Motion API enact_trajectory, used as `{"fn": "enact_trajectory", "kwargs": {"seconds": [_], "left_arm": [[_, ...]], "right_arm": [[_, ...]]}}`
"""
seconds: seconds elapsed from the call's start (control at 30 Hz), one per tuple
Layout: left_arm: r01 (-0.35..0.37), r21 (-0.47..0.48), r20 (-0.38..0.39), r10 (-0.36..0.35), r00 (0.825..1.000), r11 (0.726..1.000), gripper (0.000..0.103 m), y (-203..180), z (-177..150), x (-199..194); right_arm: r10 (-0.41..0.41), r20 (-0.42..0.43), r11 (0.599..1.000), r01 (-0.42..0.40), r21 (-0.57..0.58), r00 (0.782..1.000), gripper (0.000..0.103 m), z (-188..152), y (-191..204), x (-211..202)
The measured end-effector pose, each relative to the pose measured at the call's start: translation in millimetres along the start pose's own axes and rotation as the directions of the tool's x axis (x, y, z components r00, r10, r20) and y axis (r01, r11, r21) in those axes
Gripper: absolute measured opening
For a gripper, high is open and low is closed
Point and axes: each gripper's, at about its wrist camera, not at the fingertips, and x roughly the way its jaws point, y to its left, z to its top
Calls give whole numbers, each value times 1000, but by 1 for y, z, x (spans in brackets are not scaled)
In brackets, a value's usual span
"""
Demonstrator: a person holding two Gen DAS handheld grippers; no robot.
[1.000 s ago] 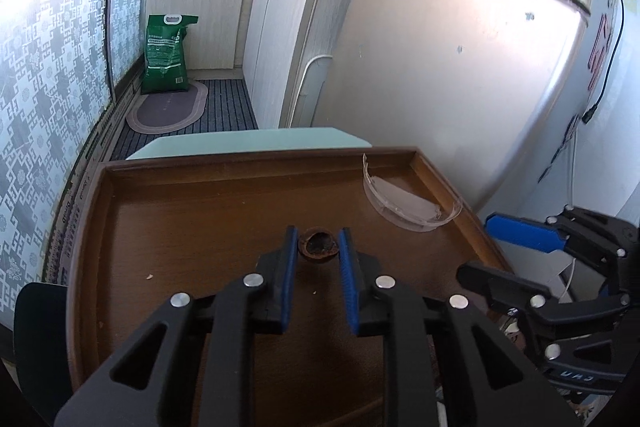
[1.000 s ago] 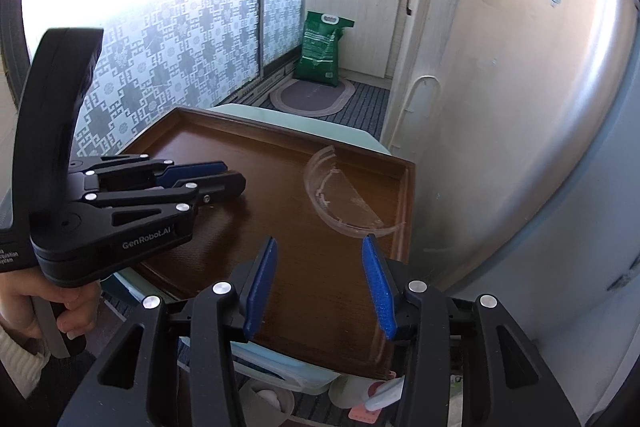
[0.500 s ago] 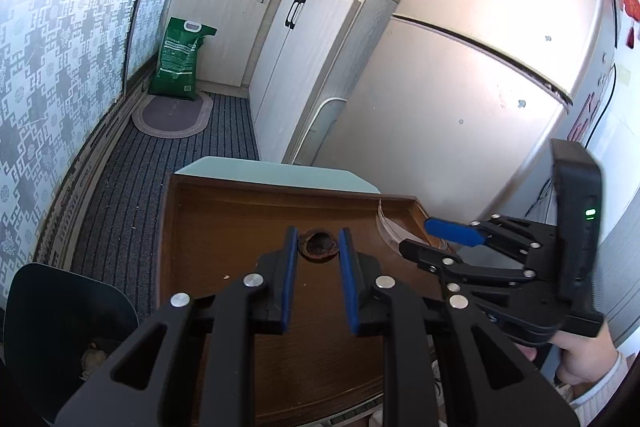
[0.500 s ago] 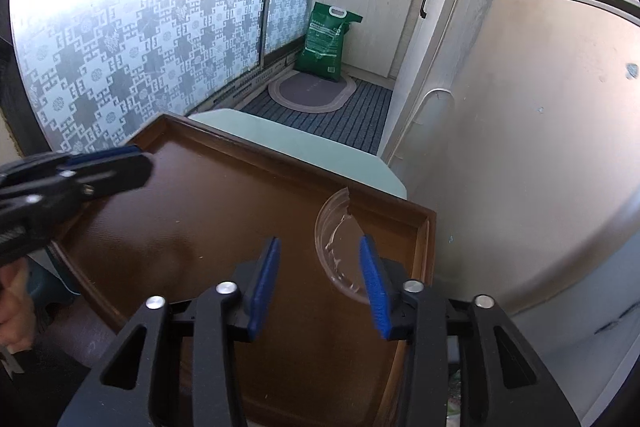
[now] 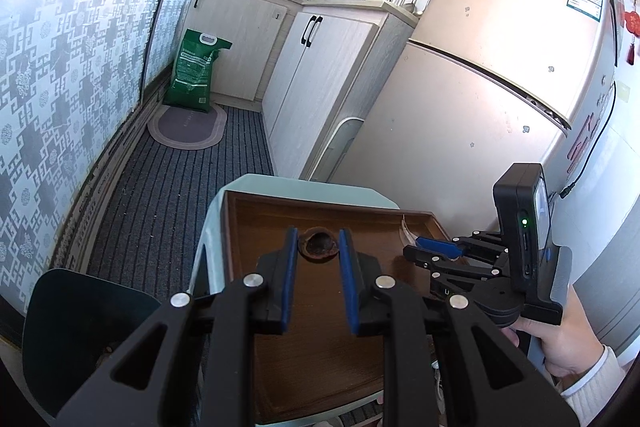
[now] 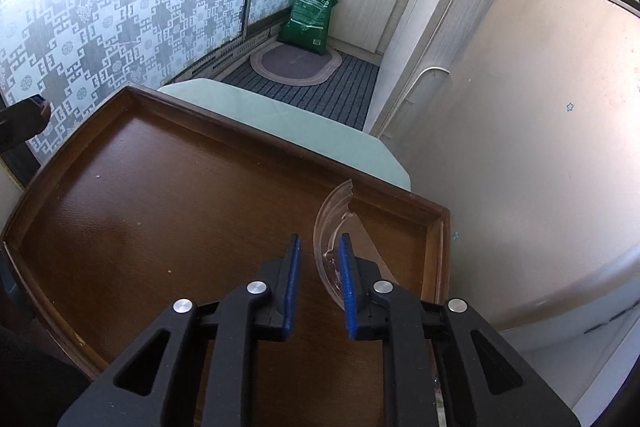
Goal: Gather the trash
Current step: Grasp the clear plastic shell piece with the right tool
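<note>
Right claw point(image 6: 318, 247) has been closing — clear plastic shard point(image 6: 334, 227) between; pads not gripping.

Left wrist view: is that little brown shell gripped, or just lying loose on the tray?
Gripped. The brown shell sits wedged between the left gripper's two blue pads, both touching its sides.

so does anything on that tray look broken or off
Yes: the clear plastic piece near the wooden tray's right rim has a jagged, snapped top edge, and it is tilted up beside the right gripper's pads.
</note>
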Motion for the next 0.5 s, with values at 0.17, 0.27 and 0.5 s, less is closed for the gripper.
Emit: {"fn": "enact_trajectory", "kwargs": {"seconds": [0.17,0.27,0.5], "left_arm": [[-13,-4,12,13,1000,1000,22,8,1,-8],[-21,-4,22,21,1000,1000,22,13,2,-15],[-51,-20,59,52,997,998,22,32,3,-36]], "right_arm": [[6,9,1000,-6,27,1000,3,3,0,-1],[21,23,1000,-21,12,1000,3,7,6,-9],[98,89,995,-96,-30,991,3,25,43,-43]]}}
